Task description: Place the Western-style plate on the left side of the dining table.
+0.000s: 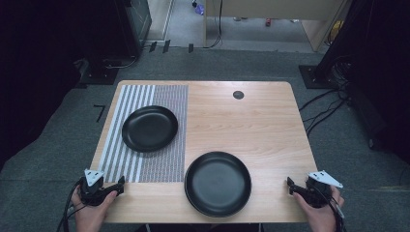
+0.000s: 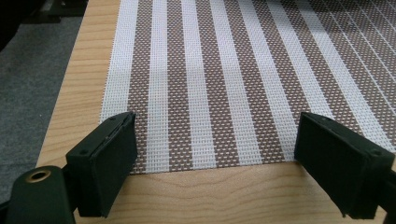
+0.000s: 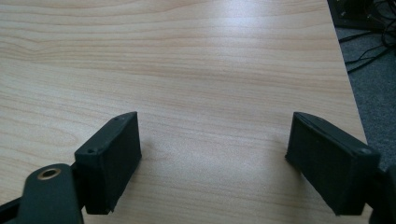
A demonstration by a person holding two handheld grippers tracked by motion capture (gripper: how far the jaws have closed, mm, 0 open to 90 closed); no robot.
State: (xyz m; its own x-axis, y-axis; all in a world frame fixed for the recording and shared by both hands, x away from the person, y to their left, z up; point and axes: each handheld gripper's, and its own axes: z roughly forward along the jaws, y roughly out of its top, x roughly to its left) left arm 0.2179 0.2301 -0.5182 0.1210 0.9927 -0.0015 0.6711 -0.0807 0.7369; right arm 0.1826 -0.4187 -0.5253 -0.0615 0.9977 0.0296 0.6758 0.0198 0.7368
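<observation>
Black plate [image 1: 218, 183] sits near table [image 1: 270, 125] front edge, between your 2 grippers. Second plate [image 1: 150, 128] rests on striped mat [image 1: 145, 164]. Your left gripper [image 1: 118, 185] and right gripper [image 1: 290, 186]: jaws apart, empty.

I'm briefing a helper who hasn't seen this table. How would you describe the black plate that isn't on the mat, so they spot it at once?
Start at the wooden table, whose left part is covered by a striped placemat. Right of the mat, near the person's edge, a black plate lies on bare wood. Its twin, the other black plate, sits farther back on the mat and looks smaller.
</observation>
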